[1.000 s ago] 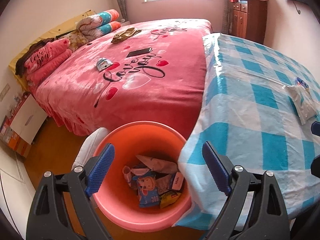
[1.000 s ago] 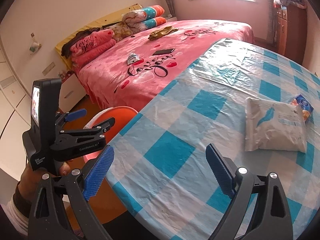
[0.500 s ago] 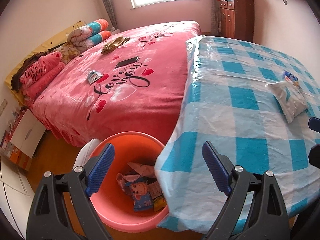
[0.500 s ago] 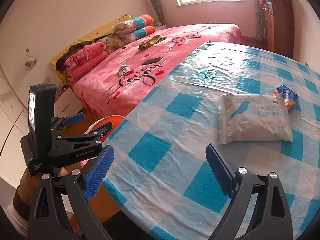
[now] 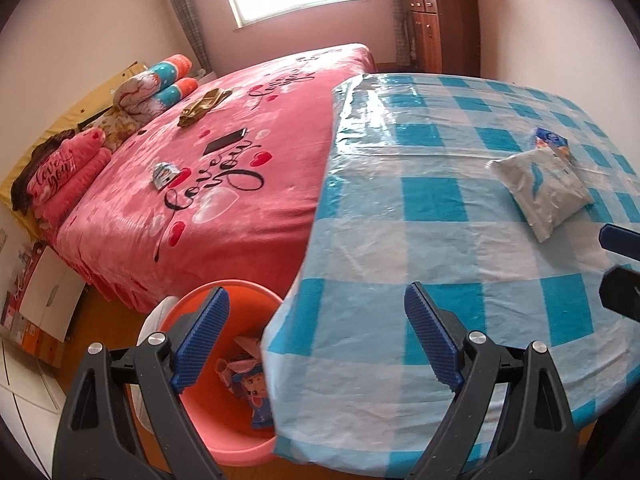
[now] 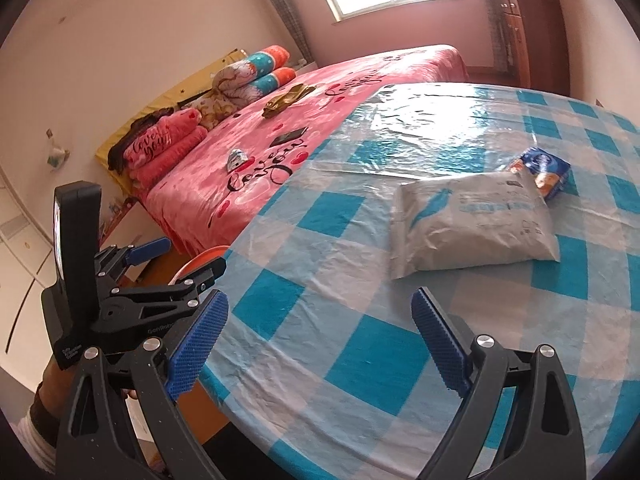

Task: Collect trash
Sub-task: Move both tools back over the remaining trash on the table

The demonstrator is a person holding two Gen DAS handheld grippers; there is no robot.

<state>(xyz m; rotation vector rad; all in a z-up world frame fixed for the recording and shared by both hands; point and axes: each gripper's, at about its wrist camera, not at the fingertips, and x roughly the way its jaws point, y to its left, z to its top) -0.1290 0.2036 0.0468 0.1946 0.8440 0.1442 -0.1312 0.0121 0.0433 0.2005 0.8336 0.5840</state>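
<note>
I have both grippers over the near edge of the table [image 6: 360,208], each with its fingers spread wide and nothing between them. My left gripper [image 5: 316,336] hangs above the table's corner, one blue pad over the bin [image 5: 248,444], the other over the checked cloth. My right gripper [image 6: 320,340] points across the table toward the trash.

The trash I see on the table is two pieces, well ahead of the right gripper. The pouch [image 6: 472,224] is a flat, puffy white pack with a blue bird-like mark and faint blue print, wrinkled, lying flat on the cloth. Just beyond it, touching its far corner, lies a small wrapper [image 6: 540,172], dark blue with orange and white, creased.

The bin is orange, round, on the floor between the bed [image 5: 224,184] and the table, partly under the hanging cloth. In it lie crumpled wrappers [image 5: 248,384], one with a cartoon figure in blue.

On the pink bedspread sit a phone [image 5: 225,141] and another small wrapper-like scrap [image 5: 164,174]; I cannot tell what that one is
</note>
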